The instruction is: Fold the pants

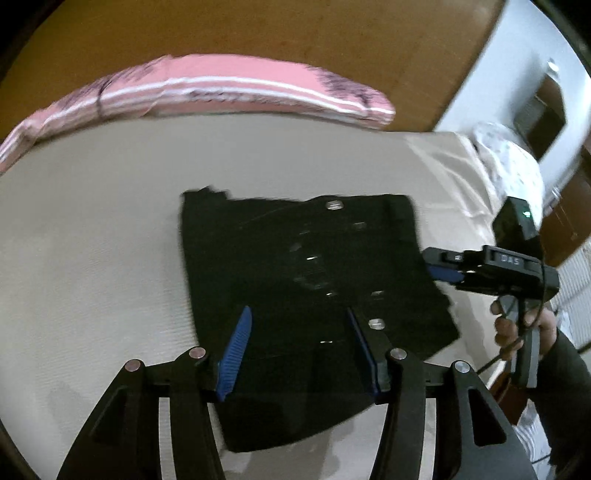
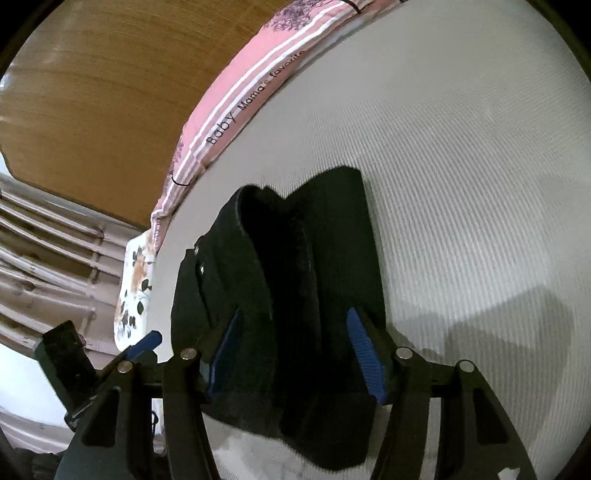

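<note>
Black pants [image 1: 306, 269] lie folded into a compact rectangle on the beige bed sheet [image 1: 92, 240]; metal buttons and rivets show on top. My left gripper [image 1: 299, 317] is open and hovers just above the near part of the fold, holding nothing. My right gripper [image 1: 443, 271] is at the fold's right edge in the left wrist view. In the right wrist view the pants [image 2: 295, 295] lie between and beyond the open right gripper [image 2: 293, 321], with a raised fold down the middle. The left gripper's blue fingertip [image 2: 147, 341] shows at lower left.
A pink striped pillow [image 1: 221, 92] lies along the far edge of the bed against a wooden headboard [image 1: 258, 33]. A floral pillow [image 2: 135, 291] sits at the bed's end. A white cabinet [image 1: 532, 85] stands at the right.
</note>
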Available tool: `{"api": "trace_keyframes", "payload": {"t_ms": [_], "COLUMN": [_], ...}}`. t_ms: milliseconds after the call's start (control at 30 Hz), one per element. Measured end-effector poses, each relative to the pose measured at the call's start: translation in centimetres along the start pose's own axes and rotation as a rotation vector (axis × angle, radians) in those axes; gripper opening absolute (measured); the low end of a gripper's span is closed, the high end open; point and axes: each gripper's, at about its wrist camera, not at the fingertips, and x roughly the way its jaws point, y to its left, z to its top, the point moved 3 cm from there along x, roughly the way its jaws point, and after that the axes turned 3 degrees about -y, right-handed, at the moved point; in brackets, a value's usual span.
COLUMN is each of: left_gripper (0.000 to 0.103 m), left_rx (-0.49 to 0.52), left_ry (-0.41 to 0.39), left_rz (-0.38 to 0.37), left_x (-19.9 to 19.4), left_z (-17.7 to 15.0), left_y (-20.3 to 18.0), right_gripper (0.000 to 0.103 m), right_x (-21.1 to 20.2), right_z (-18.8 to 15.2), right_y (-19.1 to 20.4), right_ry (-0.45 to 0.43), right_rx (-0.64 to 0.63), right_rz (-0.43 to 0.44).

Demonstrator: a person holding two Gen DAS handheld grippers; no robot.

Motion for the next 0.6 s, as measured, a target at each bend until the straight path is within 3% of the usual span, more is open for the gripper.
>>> {"api": "trace_keyframes", "payload": {"t_ms": [233, 400, 467, 600], "left_gripper": [0.054, 0.058, 0.059, 0.062], "left_rx": [-0.007, -0.029, -0.052, -0.063], "left_ry": [0.025, 0.032, 0.04, 0.042], "left_rz": [0.035, 0.026, 0.014, 0.005], "left_x": [1.8, 2.3, 2.5, 3.0], "left_z": [-1.4, -1.8, -1.8, -1.7], "left_y": [1.6, 2.2, 2.7, 3.1], "right_gripper": [0.052, 0.04, 0.034, 0.032], "right_x": [1.3, 1.9, 2.6, 3.1], "right_z": [1.5, 1.3, 0.6, 0.8], "right_y": [-0.1, -0.1, -0.1, 0.3], "right_ry": [0.016, 0.04, 0.099, 0.078], "right_rx": [-0.05, -0.042, -0.032, -0.037], "right_rz": [0.041, 0.09, 0.132, 0.134]}}
